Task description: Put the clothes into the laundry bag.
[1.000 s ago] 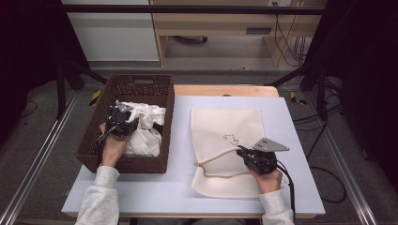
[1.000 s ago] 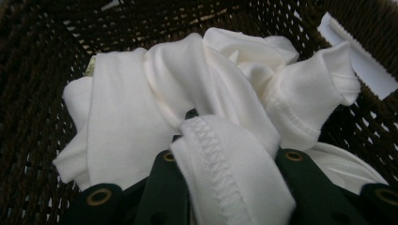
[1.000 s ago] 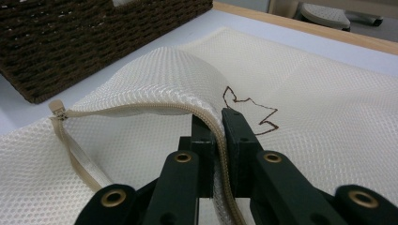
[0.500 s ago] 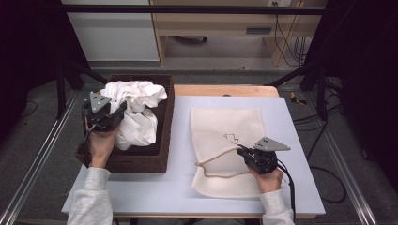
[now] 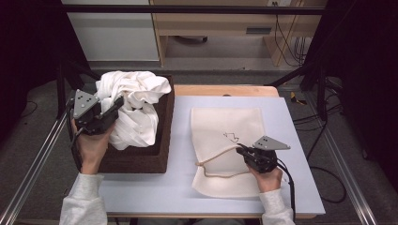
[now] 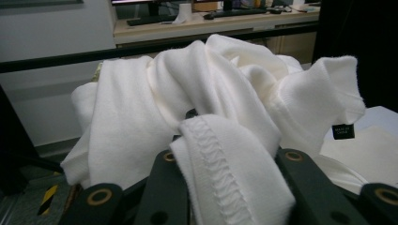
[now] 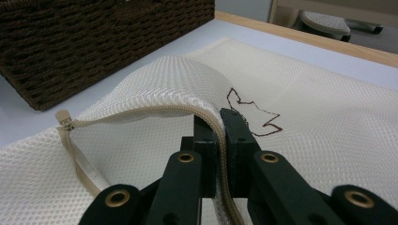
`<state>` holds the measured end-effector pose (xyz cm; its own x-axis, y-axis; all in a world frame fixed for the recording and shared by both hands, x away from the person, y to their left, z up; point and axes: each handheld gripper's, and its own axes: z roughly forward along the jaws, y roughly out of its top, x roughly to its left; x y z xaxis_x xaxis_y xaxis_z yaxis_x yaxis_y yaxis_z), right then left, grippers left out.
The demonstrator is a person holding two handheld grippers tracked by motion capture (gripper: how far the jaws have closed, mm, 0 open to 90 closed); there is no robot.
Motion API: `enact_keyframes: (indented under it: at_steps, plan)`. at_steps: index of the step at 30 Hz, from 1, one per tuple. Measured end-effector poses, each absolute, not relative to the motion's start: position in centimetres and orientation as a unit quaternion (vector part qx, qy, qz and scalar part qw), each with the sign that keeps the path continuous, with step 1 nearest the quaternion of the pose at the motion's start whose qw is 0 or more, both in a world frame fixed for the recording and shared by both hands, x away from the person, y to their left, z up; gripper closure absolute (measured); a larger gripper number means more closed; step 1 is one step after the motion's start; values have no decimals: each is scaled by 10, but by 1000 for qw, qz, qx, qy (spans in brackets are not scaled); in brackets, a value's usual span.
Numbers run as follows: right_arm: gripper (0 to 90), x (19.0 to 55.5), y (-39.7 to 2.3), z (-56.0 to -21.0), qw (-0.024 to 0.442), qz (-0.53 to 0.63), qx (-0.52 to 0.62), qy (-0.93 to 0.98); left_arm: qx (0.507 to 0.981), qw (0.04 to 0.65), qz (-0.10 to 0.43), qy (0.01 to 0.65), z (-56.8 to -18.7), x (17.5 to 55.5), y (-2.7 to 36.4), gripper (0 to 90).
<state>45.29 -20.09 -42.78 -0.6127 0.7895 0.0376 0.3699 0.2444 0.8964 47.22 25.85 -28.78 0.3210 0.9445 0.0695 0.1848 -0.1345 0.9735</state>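
The left gripper (image 5: 115,104) pinches the soft, limp white garment (image 5: 133,110) at a hem above the basket (image 5: 162,154), at nine o'clock; the right gripper (image 5: 240,149) clamps the mesh bag (image 5: 225,122) zipper edge, holding its mouth open

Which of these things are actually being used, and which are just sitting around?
In use:
- white garment, gripped by the left claw
- mesh laundry bag, its zipper edge pinched by the right claw
- wicker basket

Just around:
- wooden shelf
- cables
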Motion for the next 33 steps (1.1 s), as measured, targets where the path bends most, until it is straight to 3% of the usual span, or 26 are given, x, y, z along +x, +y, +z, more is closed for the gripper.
enact_keyframes:
  at_steps: [16, 33]
  plan:
    - [856, 457, -200, -426, 222, 484, 384, 754, 676, 551, 350, 342, -258, 430, 208, 731]
    - [857, 464, -199, -420, 228, 487, 391, 747, 715, 578, 285, 272, -281, 394, 153, 730]
